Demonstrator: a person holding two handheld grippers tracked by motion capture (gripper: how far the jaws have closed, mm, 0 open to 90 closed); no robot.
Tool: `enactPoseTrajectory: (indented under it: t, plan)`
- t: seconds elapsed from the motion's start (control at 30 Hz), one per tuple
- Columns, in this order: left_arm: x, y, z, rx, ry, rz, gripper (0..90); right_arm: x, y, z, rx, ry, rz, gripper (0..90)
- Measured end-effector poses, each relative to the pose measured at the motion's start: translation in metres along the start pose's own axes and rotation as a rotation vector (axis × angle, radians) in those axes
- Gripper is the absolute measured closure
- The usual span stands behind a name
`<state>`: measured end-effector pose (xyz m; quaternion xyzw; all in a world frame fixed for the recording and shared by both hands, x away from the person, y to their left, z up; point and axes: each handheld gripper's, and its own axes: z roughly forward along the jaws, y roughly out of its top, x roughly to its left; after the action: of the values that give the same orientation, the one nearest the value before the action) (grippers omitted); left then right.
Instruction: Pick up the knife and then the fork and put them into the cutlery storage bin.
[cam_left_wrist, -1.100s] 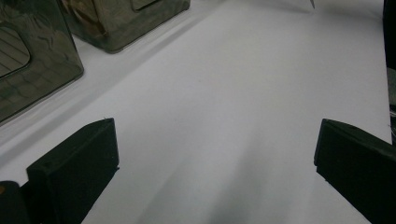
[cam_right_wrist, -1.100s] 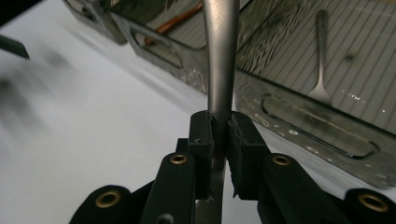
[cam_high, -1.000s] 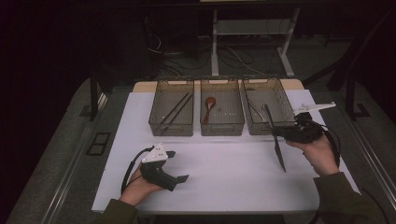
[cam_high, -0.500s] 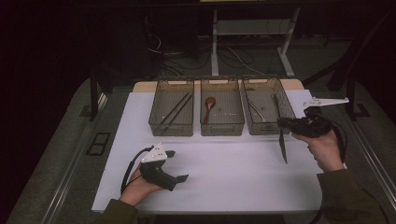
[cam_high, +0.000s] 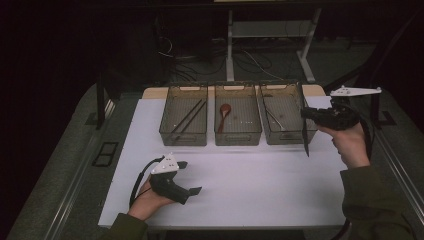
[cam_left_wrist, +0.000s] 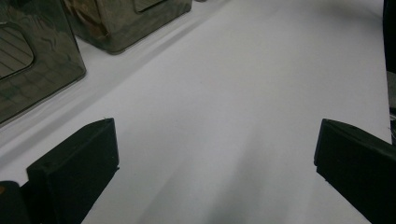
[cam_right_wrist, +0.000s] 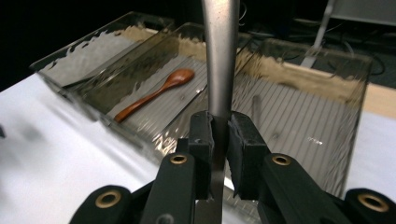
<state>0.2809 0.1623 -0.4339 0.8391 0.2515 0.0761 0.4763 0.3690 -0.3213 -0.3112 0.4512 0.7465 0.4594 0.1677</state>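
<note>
Right claw (cam_high: 306, 116) stays clenched on a metal utensil (cam_high: 305, 135), now lifted off the white surface (cam_high: 250, 185), hanging just in front of the rightmost bin (cam_high: 285, 120). Likely next: drop into that bin. Left claw (cam_high: 187, 177) rests released, well left of the bin.

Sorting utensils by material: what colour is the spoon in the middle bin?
Reddish-brown, like wood; the spoon shows best in the right gripper view.

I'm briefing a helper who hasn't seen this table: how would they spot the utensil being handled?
Find the row of three clear bins on the white table. By the rightmost bin, the right gripper clamps a slim metal utensil, hanging in the air, unlike the wooden spoon lying inside the middle bin.
</note>
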Motion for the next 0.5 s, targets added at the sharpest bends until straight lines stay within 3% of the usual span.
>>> enactPoseTrajectory:
  t: [0.3, 0.5]
  plan:
    - [-0.001, 0.0, 0.0, 0.004, -0.003, -0.004, 0.0, -0.015, 0.037, 0.008, -0.027, -0.07, -0.042, 79.2]
    - [-0.001, 0.0, 0.001, -0.001, -0.003, -0.005, 0.0, -0.03, 0.054, 0.022, -0.038, -0.102, -0.035, 79.3]
